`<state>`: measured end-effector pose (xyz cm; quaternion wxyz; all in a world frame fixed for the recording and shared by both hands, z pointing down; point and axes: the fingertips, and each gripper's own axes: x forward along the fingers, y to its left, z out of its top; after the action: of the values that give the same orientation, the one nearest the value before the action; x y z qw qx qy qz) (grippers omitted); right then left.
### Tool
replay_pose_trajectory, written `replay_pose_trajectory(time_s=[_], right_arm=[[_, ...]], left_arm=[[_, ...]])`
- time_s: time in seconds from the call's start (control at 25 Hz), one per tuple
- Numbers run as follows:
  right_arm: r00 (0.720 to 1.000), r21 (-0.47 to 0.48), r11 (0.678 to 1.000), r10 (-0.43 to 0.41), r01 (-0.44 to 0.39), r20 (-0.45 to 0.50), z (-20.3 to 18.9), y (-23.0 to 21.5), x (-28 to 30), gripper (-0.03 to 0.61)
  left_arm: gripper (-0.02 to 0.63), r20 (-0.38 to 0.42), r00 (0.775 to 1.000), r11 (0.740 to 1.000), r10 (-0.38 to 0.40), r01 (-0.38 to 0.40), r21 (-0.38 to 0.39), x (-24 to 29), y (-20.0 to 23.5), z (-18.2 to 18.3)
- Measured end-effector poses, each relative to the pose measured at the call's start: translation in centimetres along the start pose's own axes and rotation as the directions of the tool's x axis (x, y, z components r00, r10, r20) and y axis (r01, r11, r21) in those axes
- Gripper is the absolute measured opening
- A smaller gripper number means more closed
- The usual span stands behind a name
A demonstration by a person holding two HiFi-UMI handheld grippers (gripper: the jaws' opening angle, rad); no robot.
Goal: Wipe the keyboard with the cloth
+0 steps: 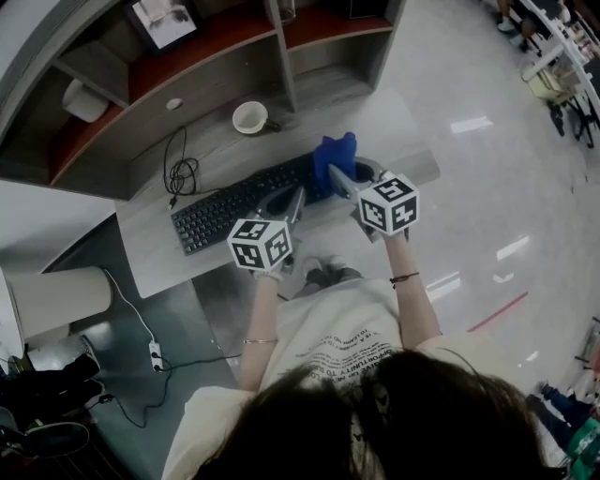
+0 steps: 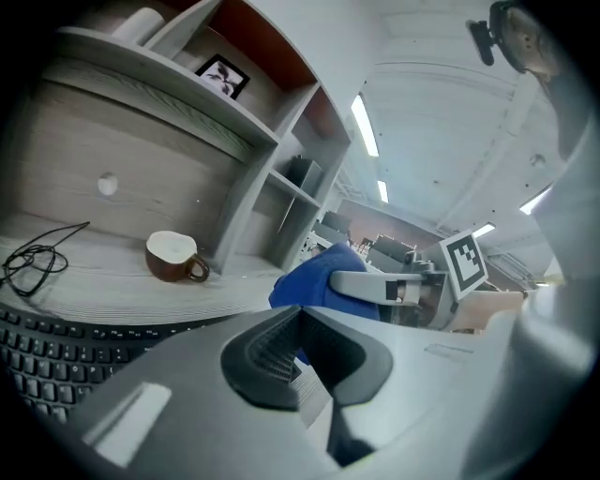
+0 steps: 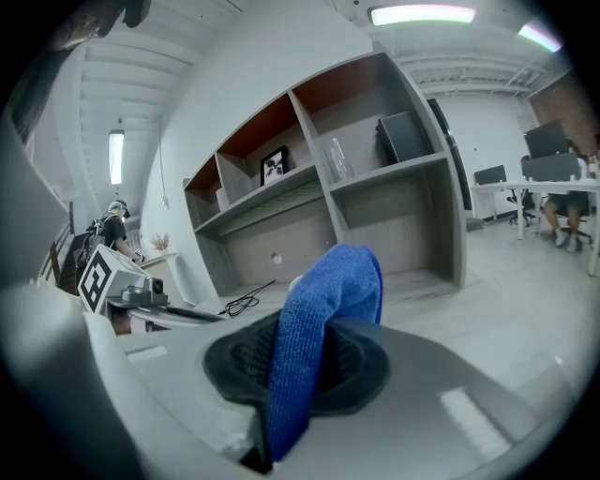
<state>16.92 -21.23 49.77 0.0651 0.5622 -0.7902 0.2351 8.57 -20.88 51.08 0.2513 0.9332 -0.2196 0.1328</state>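
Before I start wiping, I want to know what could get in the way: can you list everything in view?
keyboard: one, black, on the desk
cloth: one, blue, at the keyboard's right end
cup: one, brown outside and white inside, on the desk behind the keyboard
cable: one, black, coiled on the desk
picture frame: one, black, on a shelf
left gripper: grey, shut, empty, over the keyboard
right gripper: grey, shut on the cloth
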Motion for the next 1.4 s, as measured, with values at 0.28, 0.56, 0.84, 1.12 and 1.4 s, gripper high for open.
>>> replay_pose_trajectory(time_s=[0.28, 0.56, 0.84, 1.12, 1.4], right_arm=[[0.998, 0.016, 0.998, -0.068, 0.068, 0.011, -0.8, -0.3, -0.4, 0.058], [0.998, 0.029, 0.998, -0.053, 0.054, -0.023, -2.1, -0.1, 0.8, 0.058], [0.998, 0.031, 1.000, 0.008, -0.007, -0.055, -2.1, -0.2, 2.2, 0.058], [0.994, 0.035, 0.996, 0.085, -0.083, -0.075, -2.3, 0.3, 3.3, 0.058], [0.986, 0.028, 0.990, 0.137, -0.135, -0.090, -2.4, 1.0, 4.1, 0.058]], left_arm=[[0.002, -0.033, 0.998, 0.999, -0.052, 0.052, 0.008, 0.0, 0.1, -0.5], [0.002, -0.053, 0.998, 0.999, -0.045, 0.045, -0.009, 0.2, 0.3, -1.3], [0.002, -0.057, 0.998, 0.999, 0.002, -0.004, -0.033, 0.9, 0.9, -1.6], [0.002, -0.038, 0.997, 0.996, 0.067, -0.069, -0.049, 0.7, 1.6, -1.6], [0.002, -0.011, 0.992, 0.989, 0.129, -0.129, -0.067, 0.1, 2.7, -1.4]])
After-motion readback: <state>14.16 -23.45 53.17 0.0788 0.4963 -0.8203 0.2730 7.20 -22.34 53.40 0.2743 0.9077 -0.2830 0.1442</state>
